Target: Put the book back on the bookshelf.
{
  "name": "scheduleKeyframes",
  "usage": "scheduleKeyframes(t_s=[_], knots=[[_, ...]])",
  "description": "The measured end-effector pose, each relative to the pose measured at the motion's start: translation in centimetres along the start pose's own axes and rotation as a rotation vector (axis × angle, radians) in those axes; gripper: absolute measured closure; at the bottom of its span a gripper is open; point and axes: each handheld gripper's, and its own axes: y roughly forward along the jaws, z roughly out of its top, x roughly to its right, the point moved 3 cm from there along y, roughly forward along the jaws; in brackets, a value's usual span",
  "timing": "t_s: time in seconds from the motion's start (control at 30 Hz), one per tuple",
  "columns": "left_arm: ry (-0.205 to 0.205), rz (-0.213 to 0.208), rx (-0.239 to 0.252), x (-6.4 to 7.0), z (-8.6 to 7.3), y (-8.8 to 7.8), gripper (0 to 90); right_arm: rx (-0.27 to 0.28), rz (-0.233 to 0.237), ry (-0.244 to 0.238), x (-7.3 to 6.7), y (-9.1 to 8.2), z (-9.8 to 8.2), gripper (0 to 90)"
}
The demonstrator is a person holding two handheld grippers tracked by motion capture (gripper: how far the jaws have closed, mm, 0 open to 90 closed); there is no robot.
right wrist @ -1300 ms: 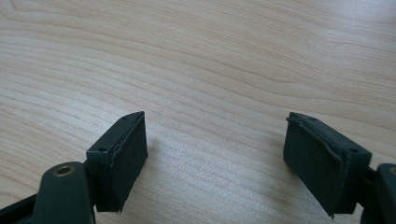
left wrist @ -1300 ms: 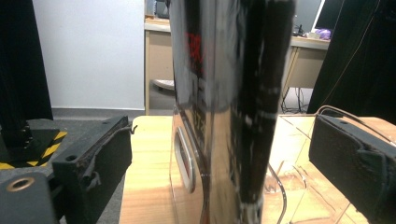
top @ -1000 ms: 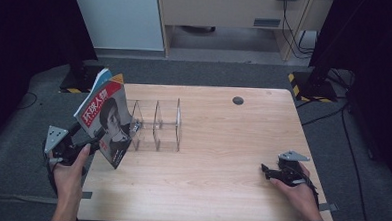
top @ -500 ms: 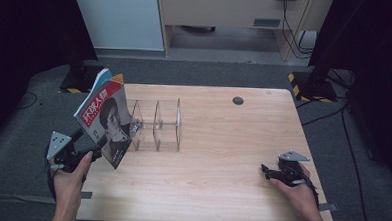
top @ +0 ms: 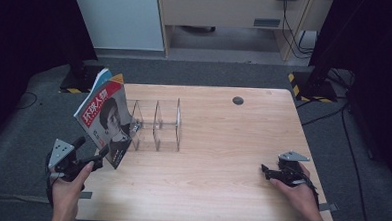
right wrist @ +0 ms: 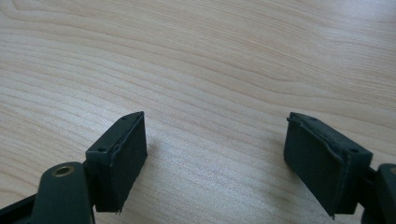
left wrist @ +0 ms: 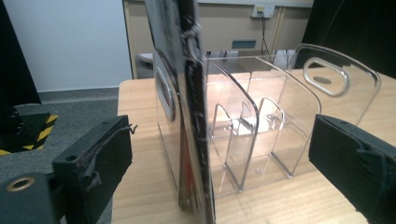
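Several magazines (top: 103, 119), the front one with a red-topped cover, stand in the leftmost slot of a clear acrylic rack (top: 158, 124) and lean out to the left. My left gripper (top: 89, 152) is open just in front of their lower corner, near the table's left front edge. In the left gripper view the magazines' edge (left wrist: 187, 116) and the rack (left wrist: 261, 116) stand ahead of my wide-apart jaws, untouched by the pads. My right gripper (top: 265, 171) rests open at the front right, with bare wood (right wrist: 210, 56) between its jaws.
A small black round disc (top: 238, 100) lies at the back of the wooden table (top: 222, 141). The rack's two right slots hold nothing. Past the table stand a white cabinet (top: 115, 17) and a wooden cupboard (top: 223, 11), with cables on the floor at right.
My left gripper has drawn back a little toward the near edge and lower, away from the magazines, which stay leaning in the rack. The right gripper has not moved.
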Motion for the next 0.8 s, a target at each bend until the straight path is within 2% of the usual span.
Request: scheduleKeyframes(t_s=[0.4, 0.8], knots=[[0.027, -0.027, -0.033, 0.5, -1.0, -1.1, 6.1, -0.001, 0.000, -0.001, 0.0, 0.0, 0.0, 21.7], [0.063, -0.075, -0.050, 2.3, -1.6, -1.8, 6.5, -0.001, 0.000, -0.001, 0.0, 0.0, 0.0, 21.6]])
